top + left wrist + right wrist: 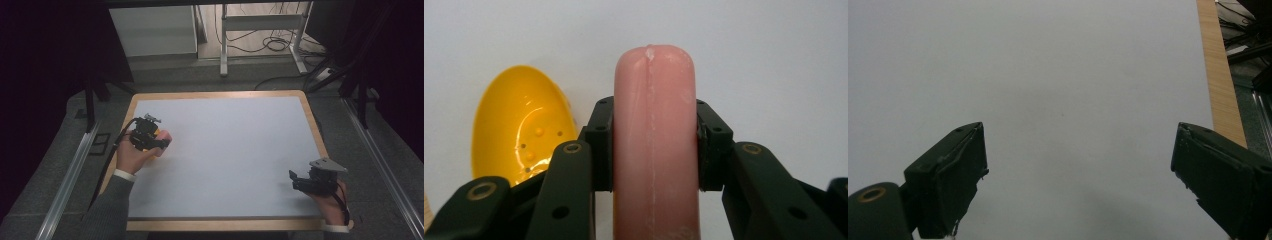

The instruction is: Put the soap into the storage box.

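A pink sausage-shaped toy (655, 145) stands between the jaws of my left gripper (655, 145), and both pads press on its sides. Beside it on the white surface lies a yellow spoon-like bowl (521, 125) with small holes. From above, my left gripper (157, 141) is at the table's left side with the pink sausage toy (164, 136) poking out of it. My right gripper (294, 180) rests near the front right corner, jaws wide apart. Its two fingers (950, 175) frame bare white board with nothing between them.
The white board (230, 150) has a wooden rim (315, 125), which also runs along the right gripper view as a wooden edge (1220, 75). Beyond the table stand a white cabinet (152, 30), desk legs (223, 45) and floor cables (272, 42).
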Motion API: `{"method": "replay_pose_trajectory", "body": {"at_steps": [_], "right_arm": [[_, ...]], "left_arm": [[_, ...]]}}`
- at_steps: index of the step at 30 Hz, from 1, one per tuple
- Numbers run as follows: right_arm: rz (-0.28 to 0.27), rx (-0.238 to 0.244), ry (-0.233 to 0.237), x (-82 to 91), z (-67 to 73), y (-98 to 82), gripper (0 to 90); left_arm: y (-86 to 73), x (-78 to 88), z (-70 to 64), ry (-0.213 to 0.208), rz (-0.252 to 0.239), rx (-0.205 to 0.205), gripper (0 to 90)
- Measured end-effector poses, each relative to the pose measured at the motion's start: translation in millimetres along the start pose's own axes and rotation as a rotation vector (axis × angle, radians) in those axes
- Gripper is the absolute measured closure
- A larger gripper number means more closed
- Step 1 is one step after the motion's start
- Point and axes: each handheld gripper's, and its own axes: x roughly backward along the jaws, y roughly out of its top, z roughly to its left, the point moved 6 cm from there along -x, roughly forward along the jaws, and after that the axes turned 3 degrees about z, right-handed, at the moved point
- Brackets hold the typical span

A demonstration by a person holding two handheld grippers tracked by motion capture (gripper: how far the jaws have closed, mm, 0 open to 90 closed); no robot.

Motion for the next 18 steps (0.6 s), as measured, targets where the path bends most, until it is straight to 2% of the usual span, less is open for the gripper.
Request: {"method": "replay_pose_trajectory", "body": {"at_steps": [18], "right_arm": [[0.003, 0.002, -0.003, -1.0, -1.0, -1.1, 7.5]], "left_arm": [[-1.5, -0.5, 26.6, 0.028, 0.015, 0.054, 60.1]]}}
